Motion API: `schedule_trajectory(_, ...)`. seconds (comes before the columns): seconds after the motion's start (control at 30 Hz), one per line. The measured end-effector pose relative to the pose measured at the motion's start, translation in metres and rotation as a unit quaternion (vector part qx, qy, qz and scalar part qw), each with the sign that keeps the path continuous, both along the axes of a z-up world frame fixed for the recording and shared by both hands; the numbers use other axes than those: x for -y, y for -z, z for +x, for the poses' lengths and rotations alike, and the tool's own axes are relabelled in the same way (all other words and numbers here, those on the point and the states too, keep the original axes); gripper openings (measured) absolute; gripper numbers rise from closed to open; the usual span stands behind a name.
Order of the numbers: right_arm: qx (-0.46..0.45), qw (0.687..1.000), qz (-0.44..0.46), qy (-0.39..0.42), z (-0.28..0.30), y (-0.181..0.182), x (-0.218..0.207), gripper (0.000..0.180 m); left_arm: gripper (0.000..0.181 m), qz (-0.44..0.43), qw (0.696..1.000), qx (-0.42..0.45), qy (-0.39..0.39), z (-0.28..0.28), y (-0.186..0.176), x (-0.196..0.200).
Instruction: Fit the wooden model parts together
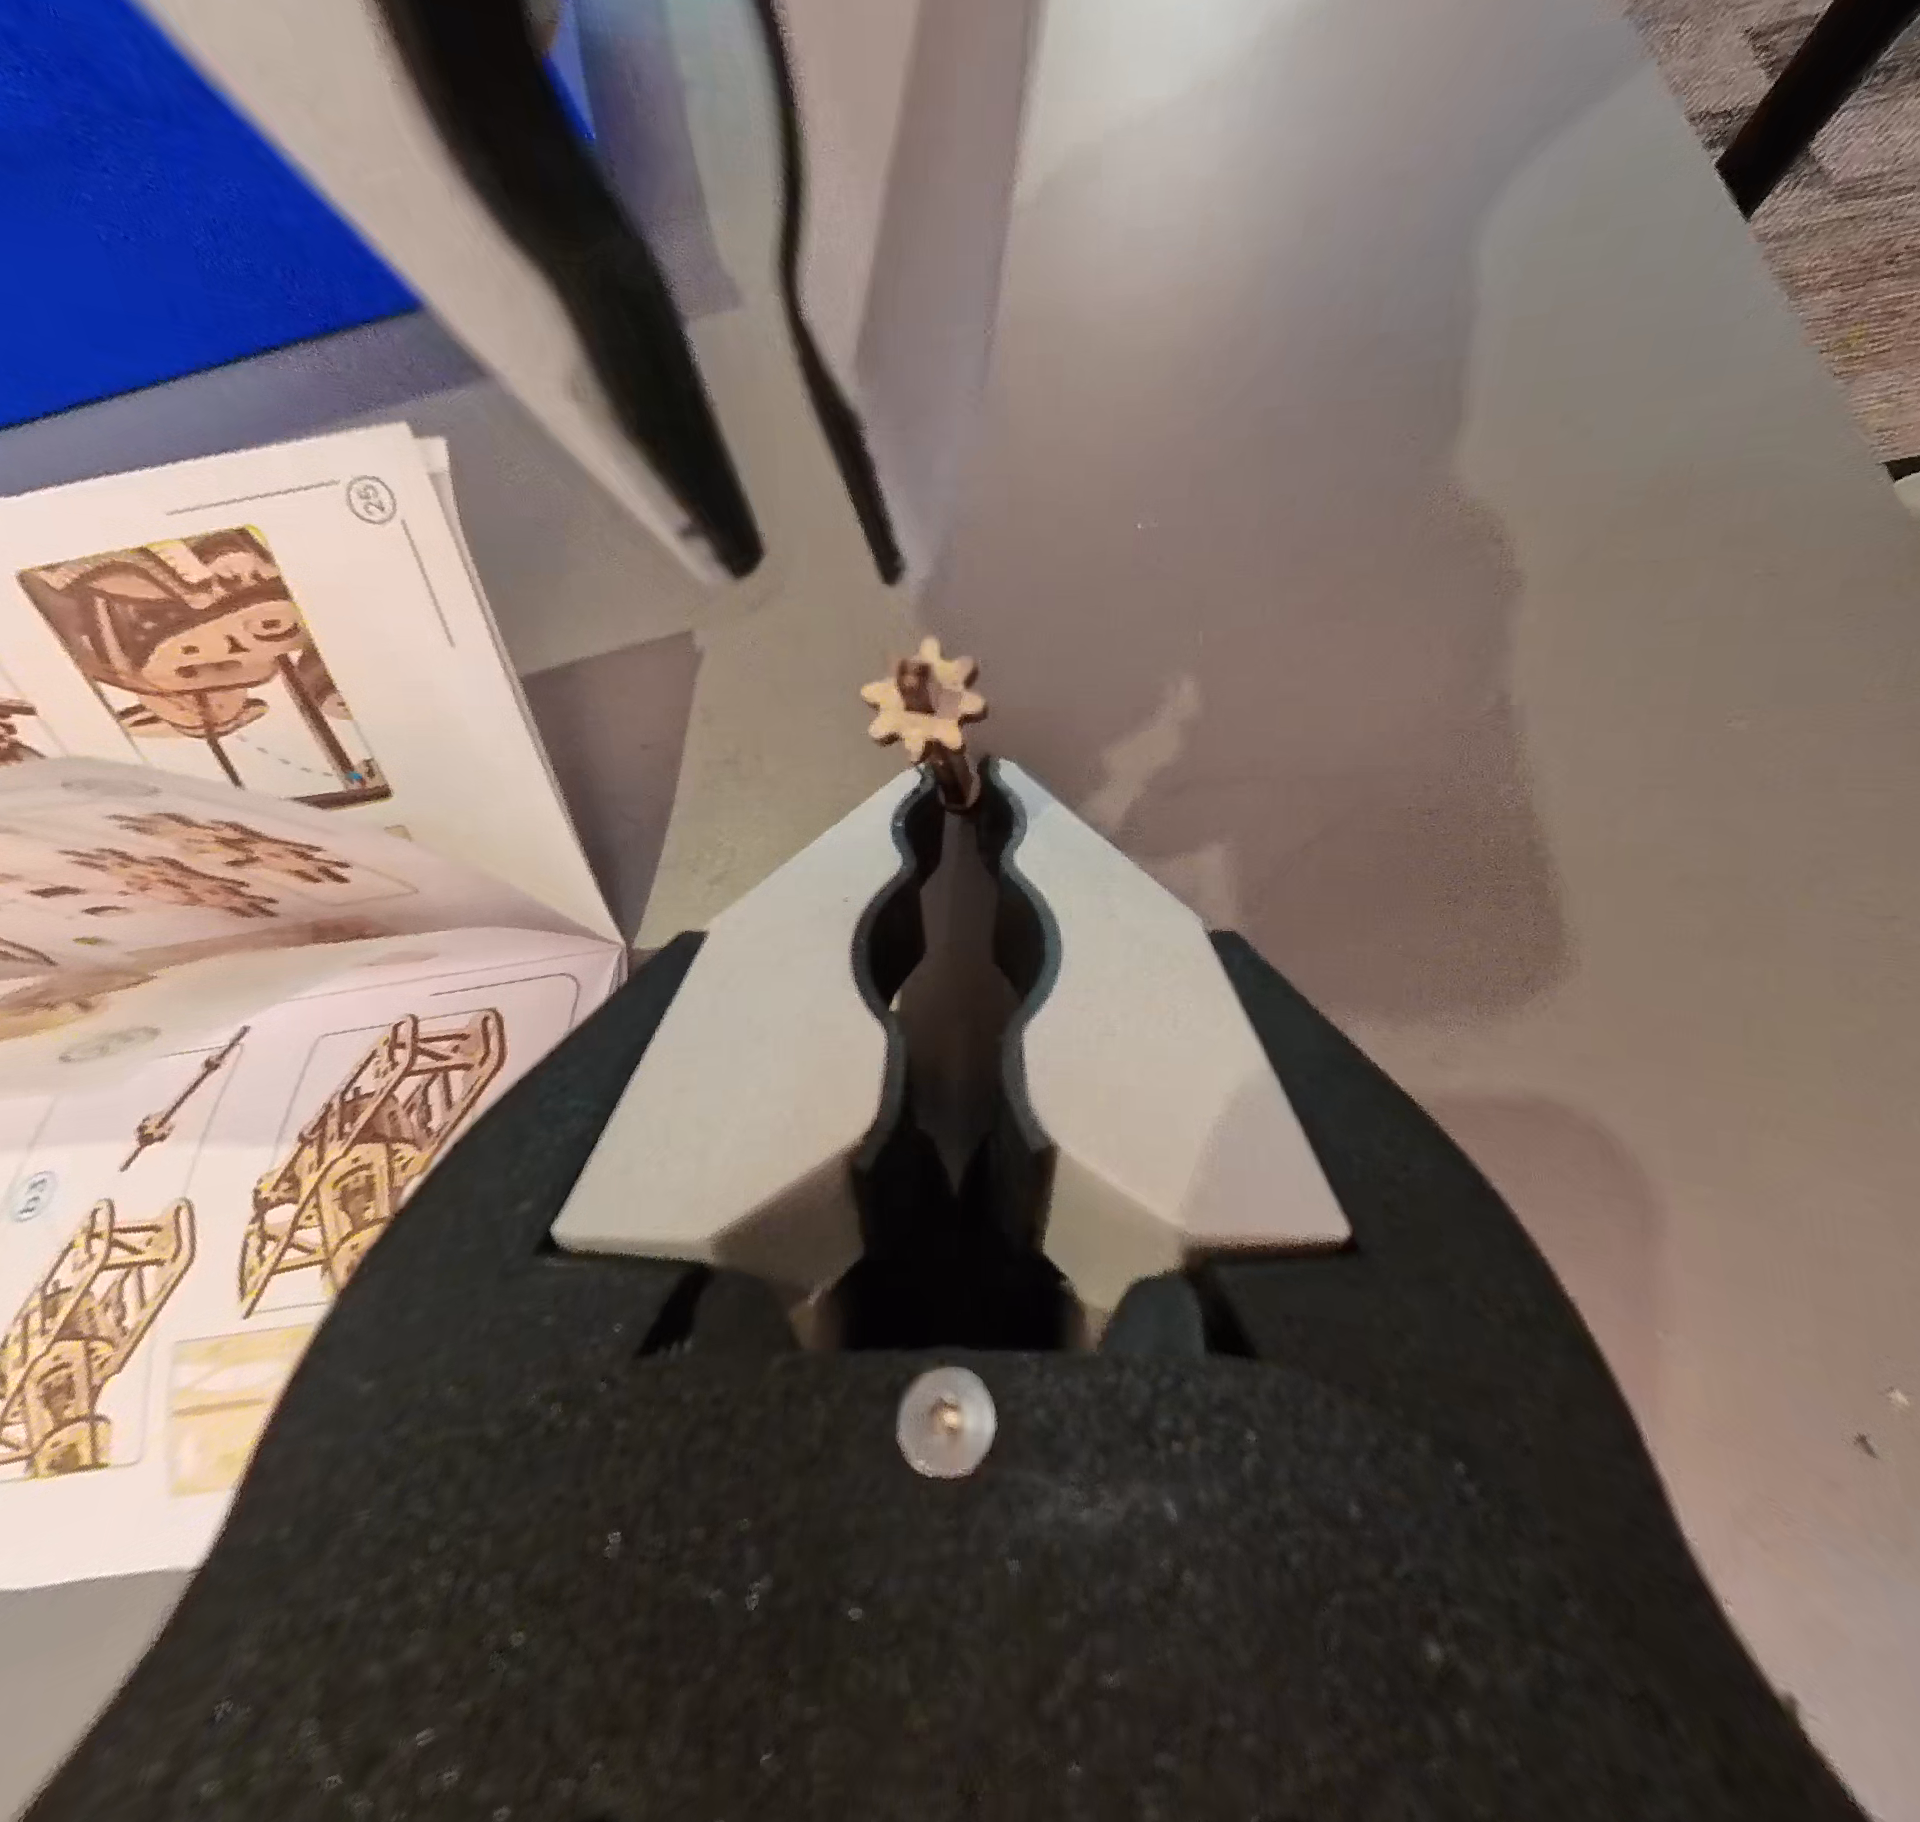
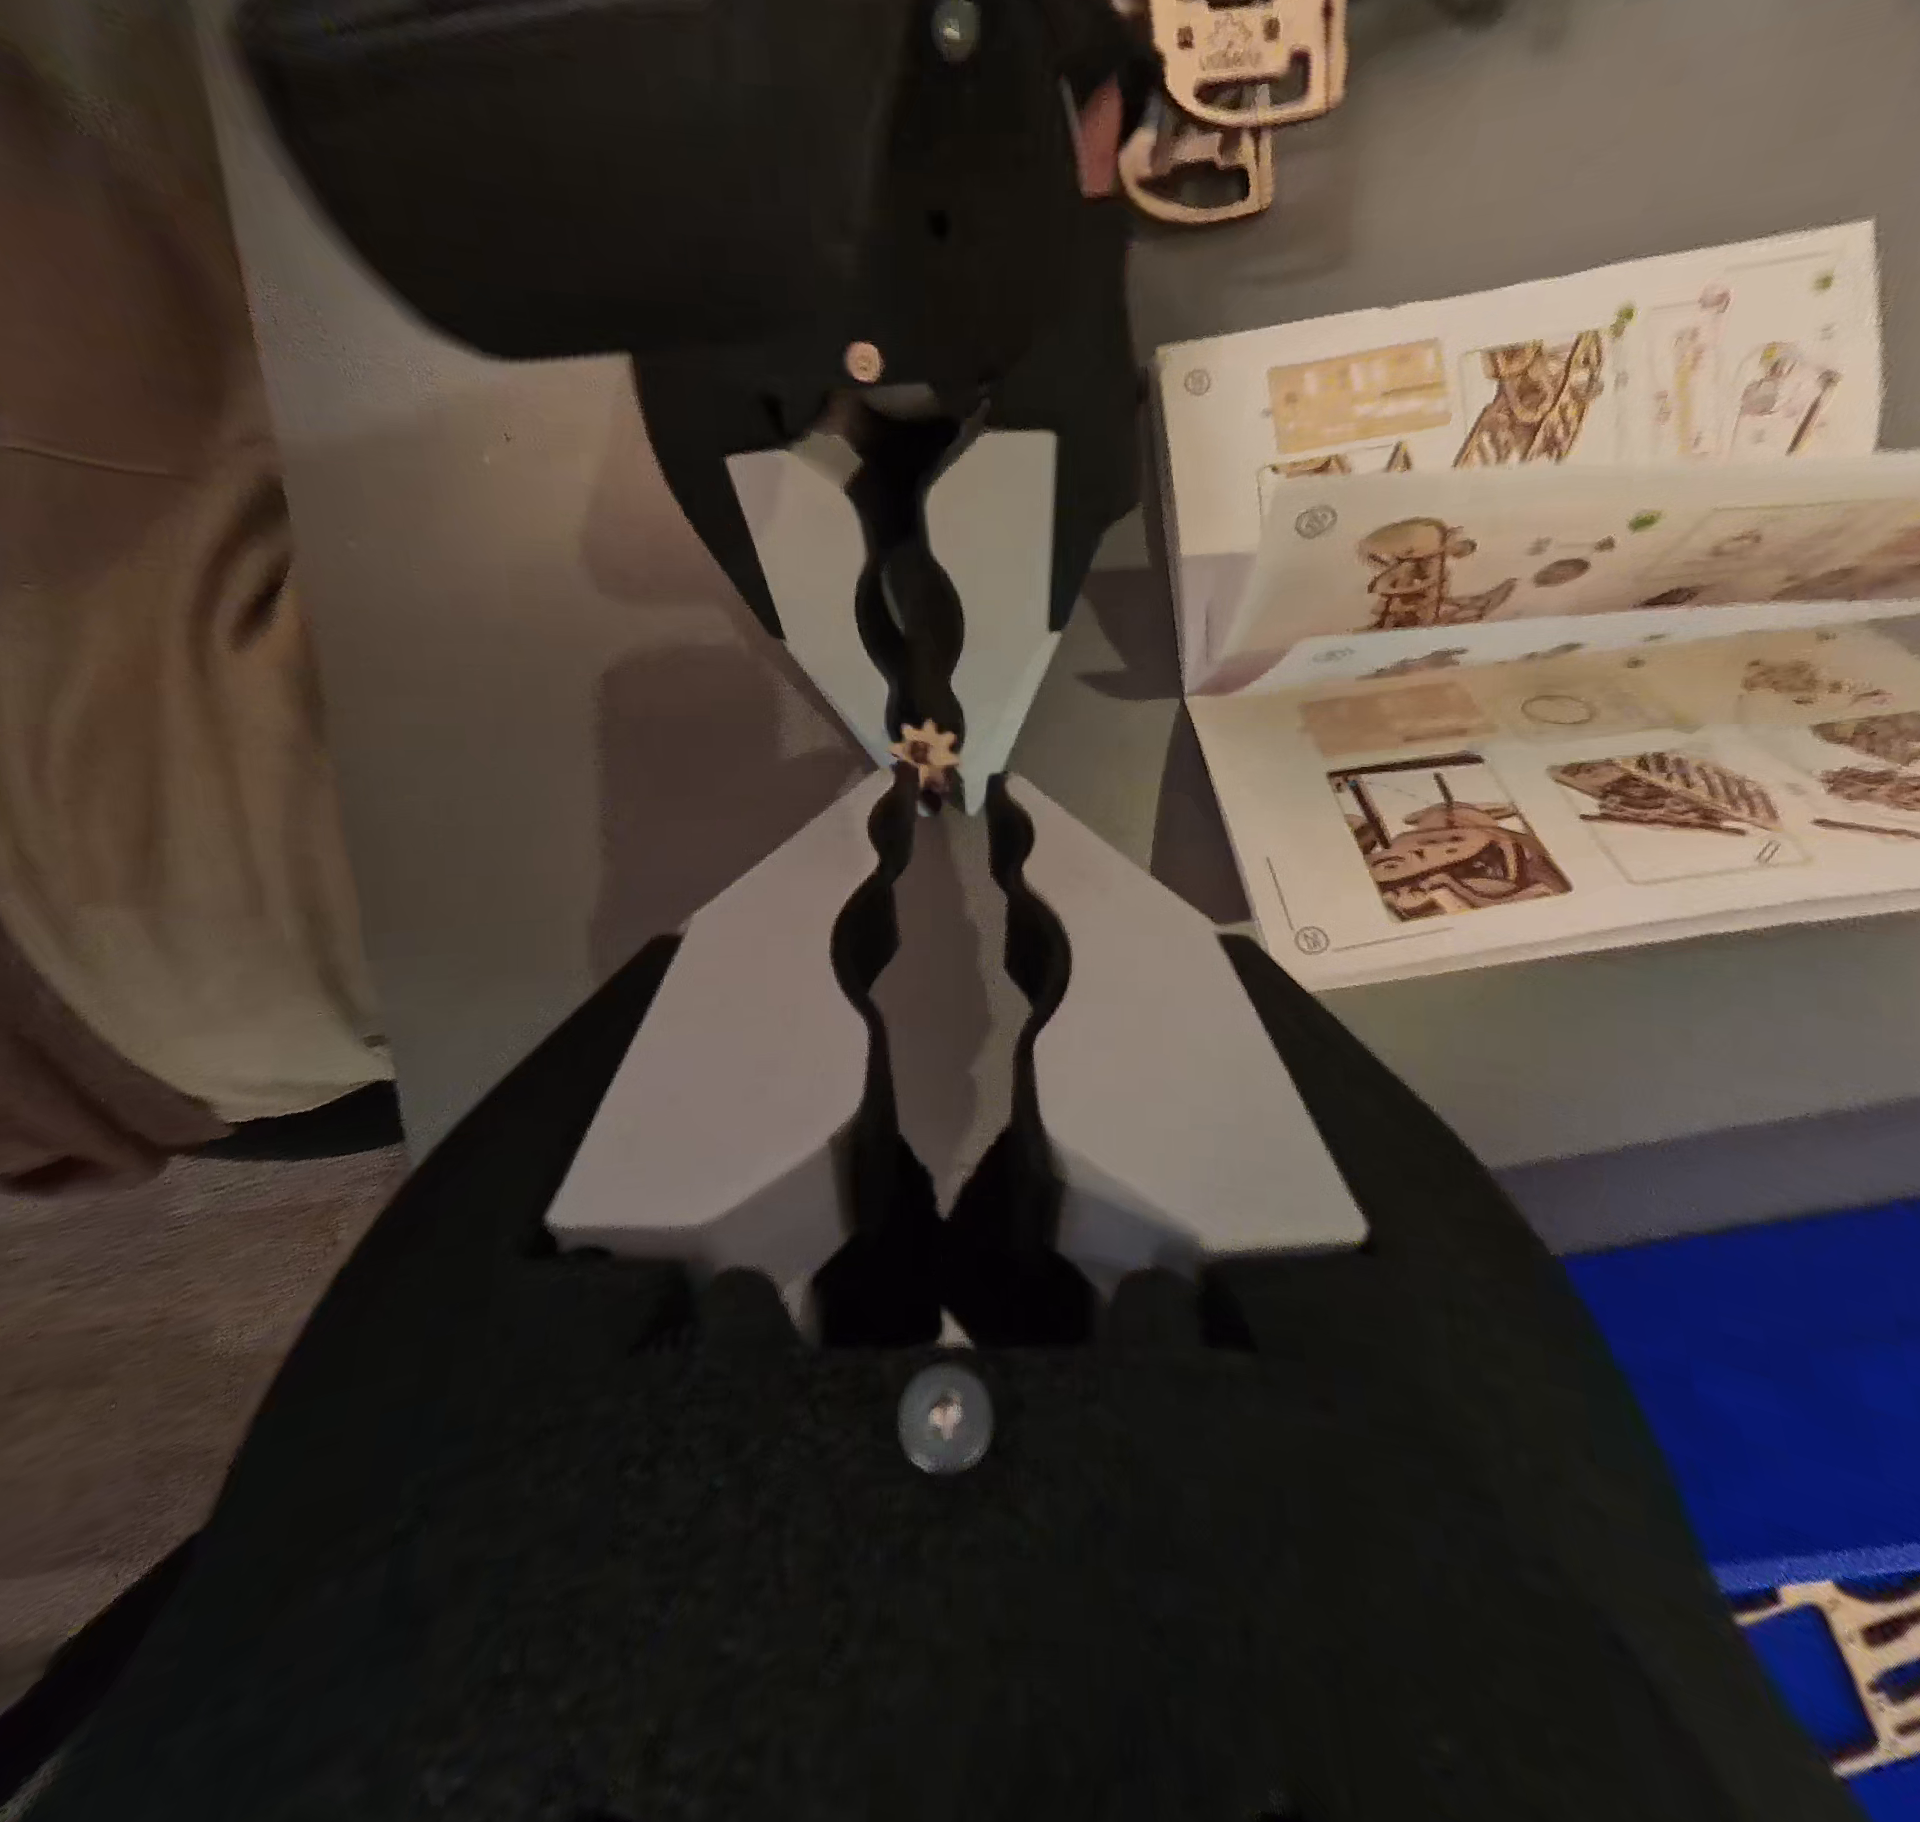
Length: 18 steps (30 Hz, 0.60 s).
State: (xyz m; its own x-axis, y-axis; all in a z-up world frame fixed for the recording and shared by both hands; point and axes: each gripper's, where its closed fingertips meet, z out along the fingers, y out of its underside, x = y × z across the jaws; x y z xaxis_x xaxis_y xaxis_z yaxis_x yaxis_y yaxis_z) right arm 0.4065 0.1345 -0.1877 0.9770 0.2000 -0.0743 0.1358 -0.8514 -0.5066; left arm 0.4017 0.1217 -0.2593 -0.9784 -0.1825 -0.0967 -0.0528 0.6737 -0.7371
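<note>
The left claw [image 1: 954,785] has two pale grey fingers [image 1: 769,1024] shaped like wedges, smooth on the outside and wavy black on the inside, set in a rough black body. Its tips are squeezed nearly together and pinch a thin dark wooden stick [image 1: 956,780]. A tiny pale wooden gear [image 1: 921,697] with rounded teeth, like a little star, sits on the far end of that stick, up in the air above the smooth grey table [image 1: 1351,629]. The right claw [image 2: 940,801] is made the same way and meets the left claw [image 2: 935,733] nose to nose, so the gear [image 2: 923,746] sits right where the two pairs of tips come together. The right claw's tips are close around the stick end, but I cannot tell if they really grip it or only touch it. An open paper booklet [image 2: 1538,764] with glossy pages full of drawings lies flat near the table's edge, with one page curling up. Past it, toward the far side of the table, stands a partly built wooden model [image 2: 1236,37] cut from thin light wood with many holes and dark burnt edges. A bright blue mat [image 2: 1745,1419] lies at the near corner of the table, and a flat wooden sheet [image 2: 1860,1658] of cut parts rests on it.
</note>
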Motion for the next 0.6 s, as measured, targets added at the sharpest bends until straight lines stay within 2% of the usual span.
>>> schedule_trajectory(0.13,0.040,0.999,0.026,-0.008,-0.006,0.002,-0.003,0.005,0.005,0.001,1.000,0.005,-0.001,0.000,0.000,0.000)
schedule_trajectory(0.23,0.006,0.999,0.033,-0.004,-0.013,0.003,-0.006,0.006,0.005,0.001,1.000,0.008,-0.001,0.000,0.000,0.000)
schedule_trajectory(0.43,0.015,0.999,0.029,0.000,-0.009,0.015,-0.005,0.006,0.004,0.003,1.000,0.014,-0.002,0.001,0.000,0.000)
schedule_trajectory(0.6,-0.003,0.997,0.071,0.013,-0.009,-0.006,-0.009,0.001,0.005,0.002,1.000,0.012,-0.001,0.000,0.000,0.000)
